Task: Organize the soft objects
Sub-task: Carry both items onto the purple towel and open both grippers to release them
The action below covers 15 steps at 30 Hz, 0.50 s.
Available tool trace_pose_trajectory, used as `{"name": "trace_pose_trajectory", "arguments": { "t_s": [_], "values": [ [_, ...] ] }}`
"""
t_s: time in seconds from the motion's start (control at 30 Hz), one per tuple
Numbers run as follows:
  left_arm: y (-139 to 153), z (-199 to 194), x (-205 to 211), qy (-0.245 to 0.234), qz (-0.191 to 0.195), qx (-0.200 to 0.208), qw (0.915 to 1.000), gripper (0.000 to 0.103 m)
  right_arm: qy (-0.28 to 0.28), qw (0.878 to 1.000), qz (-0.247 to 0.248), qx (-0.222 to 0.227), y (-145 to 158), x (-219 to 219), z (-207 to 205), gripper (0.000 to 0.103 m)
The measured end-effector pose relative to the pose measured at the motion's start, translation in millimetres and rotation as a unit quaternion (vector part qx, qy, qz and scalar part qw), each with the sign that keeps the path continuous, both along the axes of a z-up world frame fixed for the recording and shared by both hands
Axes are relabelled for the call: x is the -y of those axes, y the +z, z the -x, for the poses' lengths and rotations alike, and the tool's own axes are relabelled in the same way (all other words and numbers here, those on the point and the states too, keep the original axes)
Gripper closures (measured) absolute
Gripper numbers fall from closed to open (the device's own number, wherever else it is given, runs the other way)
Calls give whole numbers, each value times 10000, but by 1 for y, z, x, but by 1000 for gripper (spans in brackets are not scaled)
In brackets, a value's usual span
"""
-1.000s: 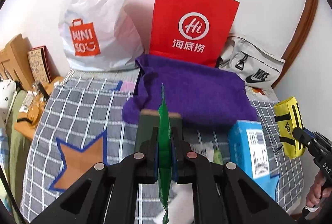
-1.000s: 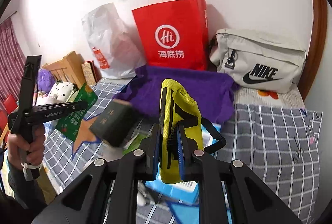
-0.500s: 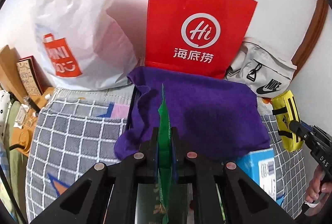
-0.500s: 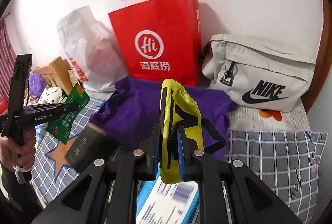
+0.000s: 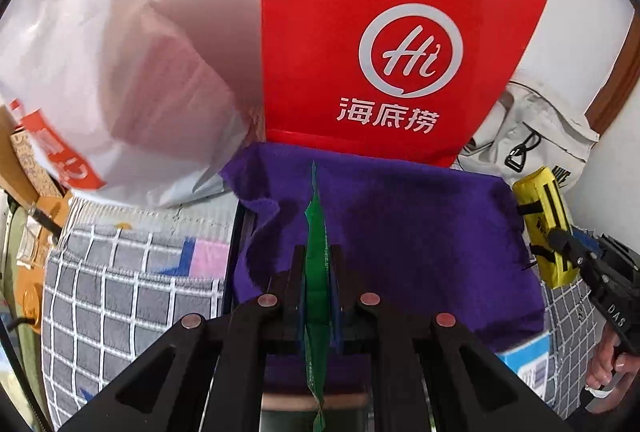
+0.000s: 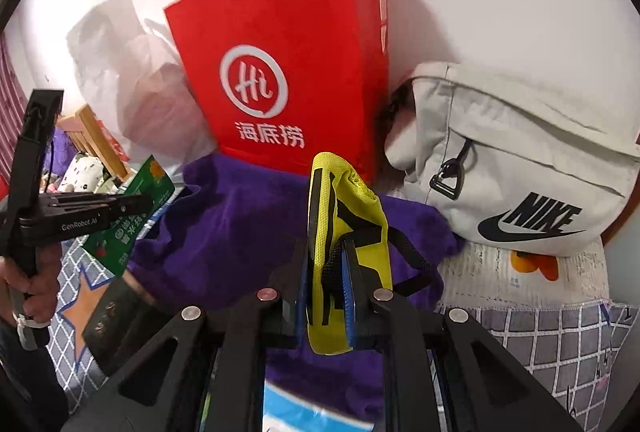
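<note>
Between the right gripper's (image 6: 325, 284) clamped fingers, yellow pouch (image 6: 344, 216): judged light, soft, best pinched mid-body; green packet (image 5: 317, 272), thin and limp, clamped edgewise by left gripper (image 5: 317, 284).

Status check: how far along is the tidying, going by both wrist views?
Nothing looks put away yet. In hand: the left gripper is shut on a green packet, the right gripper on a yellow pouch, both over the purple towel. Left: placing both, plus the dark box and blue box.

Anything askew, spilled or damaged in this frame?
Nothing spilled or damaged. Only the purple towel lies rumpled, its left edge curled up near the white plastic bag. The red paper bag stands upright.
</note>
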<state>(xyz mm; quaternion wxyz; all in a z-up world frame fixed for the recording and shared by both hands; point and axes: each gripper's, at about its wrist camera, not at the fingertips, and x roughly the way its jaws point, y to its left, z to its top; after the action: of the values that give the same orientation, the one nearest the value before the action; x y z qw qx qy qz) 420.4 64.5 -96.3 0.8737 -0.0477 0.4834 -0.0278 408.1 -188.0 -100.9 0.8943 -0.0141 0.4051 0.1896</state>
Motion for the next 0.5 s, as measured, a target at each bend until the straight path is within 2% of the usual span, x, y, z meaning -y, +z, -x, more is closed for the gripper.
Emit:
{"name": "trace_pose_trajectory", "arguments": {
  "t_s": [0.1, 0.3, 0.5],
  "values": [
    [-8, -16, 1, -81, 51, -52, 9999, 93, 8, 9999, 24, -109, -12, -1, -10, 88],
    [-29, -44, -2, 68, -286, -228, 9993, 93, -106, 9990, 299, -307, -42, 1, -30, 88],
    [-49, -63, 6, -33, -493, -351, 9982, 93, -22, 9986, 364, -384, -54, -5, -37, 88]
  ]
}}
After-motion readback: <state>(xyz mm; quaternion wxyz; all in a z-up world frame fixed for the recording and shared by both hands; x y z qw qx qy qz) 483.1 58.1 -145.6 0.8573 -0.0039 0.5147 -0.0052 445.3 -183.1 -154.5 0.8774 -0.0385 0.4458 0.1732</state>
